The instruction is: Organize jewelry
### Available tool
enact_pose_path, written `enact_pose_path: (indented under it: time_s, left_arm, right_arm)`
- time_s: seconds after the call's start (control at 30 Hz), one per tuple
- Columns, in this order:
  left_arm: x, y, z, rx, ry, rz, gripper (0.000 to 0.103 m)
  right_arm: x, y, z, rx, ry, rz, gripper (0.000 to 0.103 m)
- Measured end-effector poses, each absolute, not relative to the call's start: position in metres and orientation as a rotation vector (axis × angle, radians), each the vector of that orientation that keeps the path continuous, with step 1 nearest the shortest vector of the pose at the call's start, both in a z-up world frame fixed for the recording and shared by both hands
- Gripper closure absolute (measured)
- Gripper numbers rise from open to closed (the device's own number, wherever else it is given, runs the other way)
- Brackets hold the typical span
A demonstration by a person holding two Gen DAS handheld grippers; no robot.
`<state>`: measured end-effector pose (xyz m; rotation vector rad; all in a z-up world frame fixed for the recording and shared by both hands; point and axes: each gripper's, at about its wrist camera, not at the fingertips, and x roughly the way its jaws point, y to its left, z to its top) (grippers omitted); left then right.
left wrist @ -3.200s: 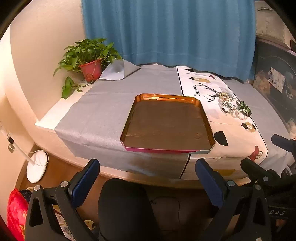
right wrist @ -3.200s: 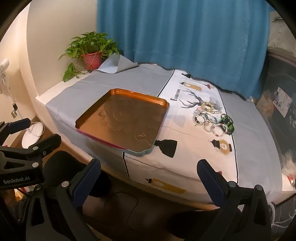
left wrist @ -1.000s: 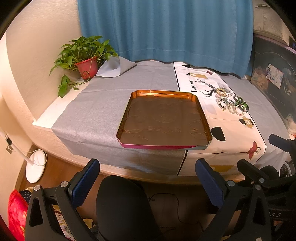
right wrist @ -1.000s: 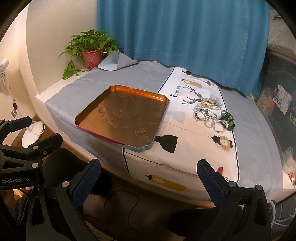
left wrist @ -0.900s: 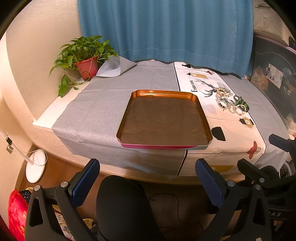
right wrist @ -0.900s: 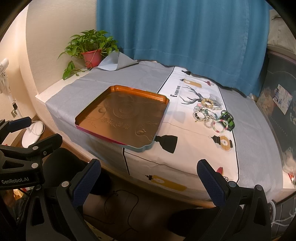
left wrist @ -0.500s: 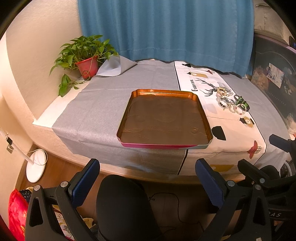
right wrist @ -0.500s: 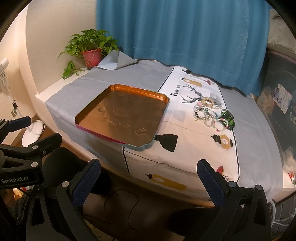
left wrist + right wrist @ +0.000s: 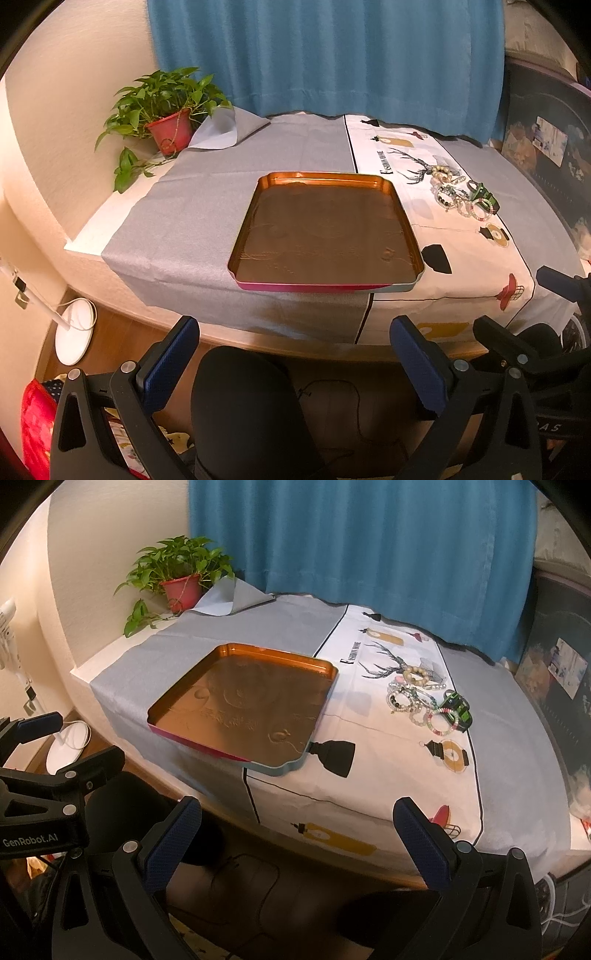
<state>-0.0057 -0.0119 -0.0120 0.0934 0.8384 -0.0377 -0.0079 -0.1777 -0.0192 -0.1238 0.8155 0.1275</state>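
Shallow rectangular copper-coloured metal tray [image 9: 327, 229] sits empty near the front edge of the table [image 9: 192, 206], straddling the seam between grey cloth and white printed cloth.

Cluster of beaded bracelets, with a small green-and-black piece at its edge [image 9: 424, 701], lies on the white cloth, right of the tray and farther back, apart from it. The cluster's long axis runs from far-left to near-right.

Right tongs [image 9: 295, 840] wide open, holding nothing, below the table's front edge. The jewelry lies ahead and somewhat right of their centre line.

Left tongs [image 9: 295, 356] also wide open and empty, centred on the tray; the jewelry [image 9: 461, 195] is far off to their right.

Judgement: right tongs are the nearer (left better placed for the tray); first pick calls for a reach forward and up over the table edge.
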Motion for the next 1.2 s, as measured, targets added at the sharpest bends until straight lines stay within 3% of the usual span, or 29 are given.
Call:
enact_pose_path:
  time_s: [0.27, 0.5, 1.03, 1.2]
  left_arm:
    - [0.003, -0.021, -0.016, 0.128, 0.878, -0.054, 0.000]
    - [0.022, -0.041, -0.024, 0.160, 0.931, -0.085, 0.001]
    - [0.110, -0.125, -0.020, 0.252, 0.924, -0.170, 0.001]
    - [0.147, -0.162, -0.015, 0.276, 0.889, -0.215, 0.001]
  right_arm:
    - [0.001, -0.201, -0.028, -0.071, 0.841, 0.092, 0.000]
    - [0.034, -0.277, -0.052, 0.056, 0.875, -0.031, 0.000]
    - [0.188, -0.413, -0.097, 0.357, 0.918, -0.287, 0.000]
    - [0.202, -0.432, -0.113, 0.245, 0.978, -0.442, 0.000]
